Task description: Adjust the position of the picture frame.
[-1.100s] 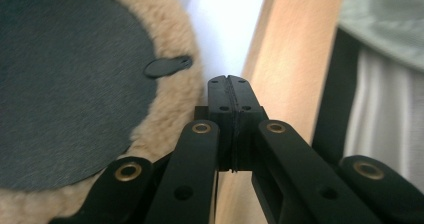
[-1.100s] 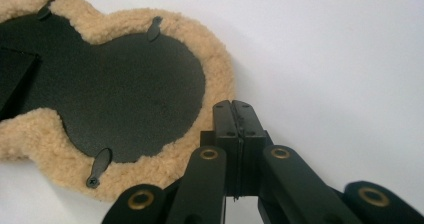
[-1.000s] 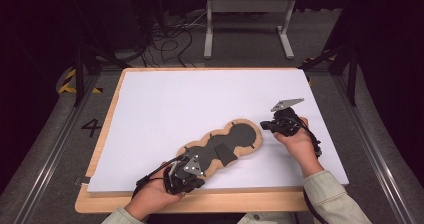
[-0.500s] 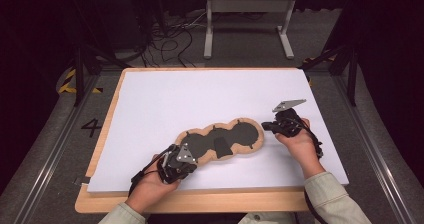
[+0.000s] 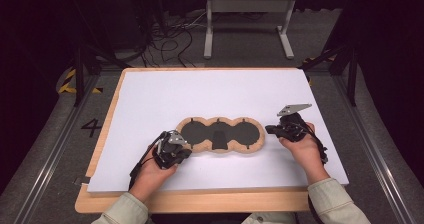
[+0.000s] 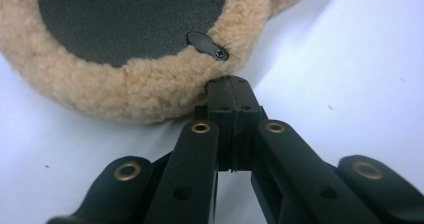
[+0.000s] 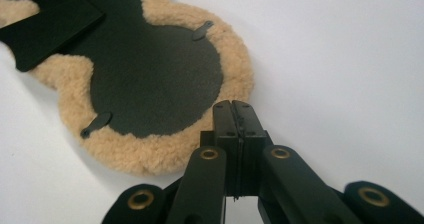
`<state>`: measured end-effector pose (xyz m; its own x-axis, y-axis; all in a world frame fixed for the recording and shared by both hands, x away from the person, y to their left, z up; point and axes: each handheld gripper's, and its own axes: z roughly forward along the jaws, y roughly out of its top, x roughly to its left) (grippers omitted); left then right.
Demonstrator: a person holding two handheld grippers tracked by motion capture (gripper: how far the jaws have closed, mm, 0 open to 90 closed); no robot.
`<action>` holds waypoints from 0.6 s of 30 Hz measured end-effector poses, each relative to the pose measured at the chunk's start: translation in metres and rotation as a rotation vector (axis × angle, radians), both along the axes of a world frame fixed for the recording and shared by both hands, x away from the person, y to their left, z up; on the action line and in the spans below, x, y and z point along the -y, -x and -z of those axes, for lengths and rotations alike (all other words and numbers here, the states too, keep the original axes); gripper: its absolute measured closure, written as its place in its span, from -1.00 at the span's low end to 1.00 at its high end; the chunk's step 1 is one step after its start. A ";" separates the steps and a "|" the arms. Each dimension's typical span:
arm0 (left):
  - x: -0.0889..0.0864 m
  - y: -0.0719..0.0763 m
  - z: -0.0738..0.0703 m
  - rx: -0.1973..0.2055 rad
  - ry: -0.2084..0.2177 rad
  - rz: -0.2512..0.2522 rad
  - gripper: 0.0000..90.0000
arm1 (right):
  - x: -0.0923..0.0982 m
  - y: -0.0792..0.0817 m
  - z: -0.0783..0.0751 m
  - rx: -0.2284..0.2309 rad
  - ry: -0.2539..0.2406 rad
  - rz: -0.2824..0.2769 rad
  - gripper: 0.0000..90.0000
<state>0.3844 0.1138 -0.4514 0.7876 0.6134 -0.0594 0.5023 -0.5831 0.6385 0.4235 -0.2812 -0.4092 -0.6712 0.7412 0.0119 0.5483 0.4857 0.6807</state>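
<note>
1. A three-lobed fleece pad point(image 5: 220, 135), tan pile around dark inner panels, lies flat on the white sheet point(image 5: 200, 94) covering the counter point(image 5: 200, 201), slightly toward the person's side of centre.
2. The left gripper point(image 5: 176, 149) sits at the pad's left end; in the left gripper view its jaws are pressed together, tips against the fleece rim point(image 6: 150, 91) just below a small screwed tab point(image 6: 207, 45). Whether any pile is pinched between them is hard to tell.
3. The right gripper point(image 5: 272, 130) sits at the pad's right end, jaws likewise together with nothing visible between them; in the right gripper view the tips meet the rim of the end lobe point(image 7: 235, 91).
4. Both hands rest low on the sheet, sleeves entering from the near edge.
5. Behind the counter, cables point(image 5: 170, 39) lie on the floor beside a metal stand point(image 5: 247, 14).
</note>
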 end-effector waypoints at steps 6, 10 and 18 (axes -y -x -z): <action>-0.007 -0.005 -0.002 -0.032 0.052 0.019 0.98 | -0.002 0.009 -0.001 0.005 -0.004 -0.015 1.00; -0.020 -0.004 -0.013 -0.020 0.133 0.012 0.90 | -0.008 0.017 -0.006 0.016 -0.012 -0.042 1.00; -0.038 -0.006 -0.023 0.016 0.228 -0.051 0.65 | -0.022 0.028 -0.012 0.027 -0.032 -0.102 1.00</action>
<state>0.3900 0.1518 -0.4281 0.7578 0.6246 -0.1886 0.5161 -0.3971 0.7589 0.3956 -0.2596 -0.3972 -0.7437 0.6683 0.0148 0.4780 0.5162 0.7106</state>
